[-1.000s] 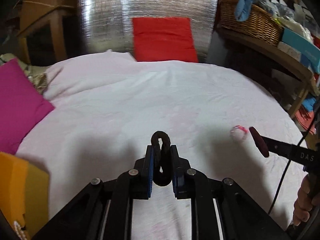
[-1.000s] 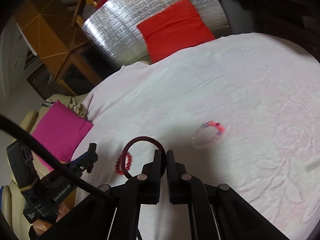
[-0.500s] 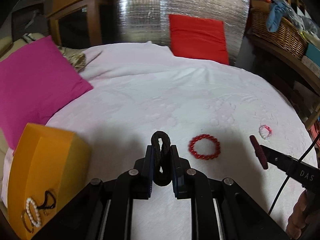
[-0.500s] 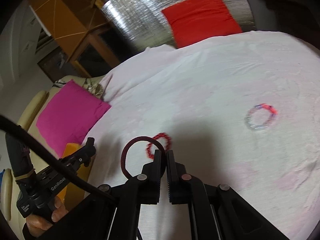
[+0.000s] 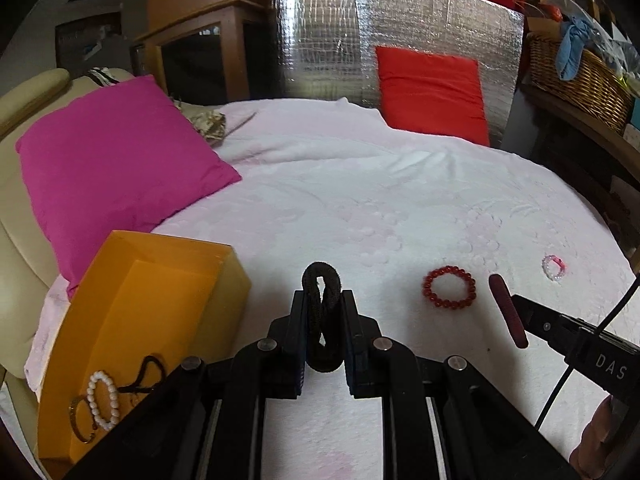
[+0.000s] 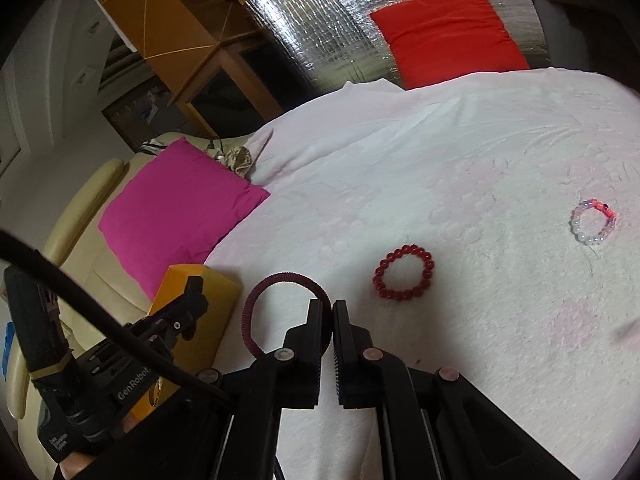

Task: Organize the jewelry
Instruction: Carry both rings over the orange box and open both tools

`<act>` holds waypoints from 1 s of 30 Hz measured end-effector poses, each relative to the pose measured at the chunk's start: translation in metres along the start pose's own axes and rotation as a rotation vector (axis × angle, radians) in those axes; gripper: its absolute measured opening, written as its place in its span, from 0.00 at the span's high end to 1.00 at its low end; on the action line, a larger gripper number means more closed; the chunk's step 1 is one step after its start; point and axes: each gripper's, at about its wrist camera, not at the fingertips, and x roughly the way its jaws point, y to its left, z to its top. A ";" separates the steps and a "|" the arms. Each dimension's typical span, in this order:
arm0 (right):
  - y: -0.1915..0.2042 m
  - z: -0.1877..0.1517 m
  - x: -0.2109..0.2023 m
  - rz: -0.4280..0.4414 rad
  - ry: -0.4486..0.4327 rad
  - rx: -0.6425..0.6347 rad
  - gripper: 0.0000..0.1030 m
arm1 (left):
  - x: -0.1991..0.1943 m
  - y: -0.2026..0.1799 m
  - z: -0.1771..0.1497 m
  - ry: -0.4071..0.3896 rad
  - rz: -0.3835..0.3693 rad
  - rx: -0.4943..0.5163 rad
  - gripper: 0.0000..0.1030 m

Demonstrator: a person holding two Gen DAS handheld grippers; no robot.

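Left tongs (image 5: pixel 323 296): clamped on a twisted black fabric hair loop (image 5: pixel 321 320) that stands upright between the pads, held above the bed

Right tongs (image 6: pixel 332 312): pressed fully together on a thin dark-red ribbed ring bangle (image 6: pixel 272 300), whose loop arcs out to the left of the tips

Orange box (image 5: pixel 160 280): open rectangular cardboard box at the bed's left edge, just below a magenta pillow (image 5: pixel 108 168); inside lie a white pearl bracelet (image 5: pixel 103 400), a thin gold-toned bangle (image 5: pixel 78 420) and a black cord (image 5: pixel 148 372)

White embossed bedspread (image 5: pixel 360 200): carries a round red bead bracelet (image 6: pixel 404 272) near both tongs, and farther right a pale pink-and-clear bead bracelet (image 6: pixel 592 222), well apart from it

Backdrop: a red cushion (image 5: pixel 432 92) leaning on a silver foil panel (image 5: pixel 328 32); a wicker basket (image 5: pixel 576 76) at right
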 end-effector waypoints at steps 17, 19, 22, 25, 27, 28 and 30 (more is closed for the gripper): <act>0.006 -0.020 -0.004 0.020 -0.015 0.005 0.94 | -0.023 0.030 -0.005 -0.048 0.084 -0.042 0.84; 0.011 -0.022 -0.006 0.016 -0.021 -0.005 0.94 | -0.027 0.036 -0.006 -0.054 0.095 -0.052 0.84; 0.020 -0.021 -0.007 0.015 -0.022 -0.019 0.94 | -0.030 0.047 -0.006 -0.056 0.101 -0.082 0.84; 0.034 -0.012 -0.004 0.027 -0.021 -0.043 0.94 | -0.032 0.056 -0.004 -0.064 0.111 -0.108 0.84; 0.044 -0.004 -0.001 0.046 -0.019 -0.056 0.94 | -0.032 0.061 -0.002 -0.074 0.125 -0.116 0.84; 0.051 0.002 0.002 0.062 -0.016 -0.062 0.94 | -0.032 0.063 -0.002 -0.077 0.132 -0.119 0.84; 0.062 0.008 0.009 0.085 -0.015 -0.080 0.94 | -0.031 0.070 -0.001 -0.077 0.141 -0.138 0.84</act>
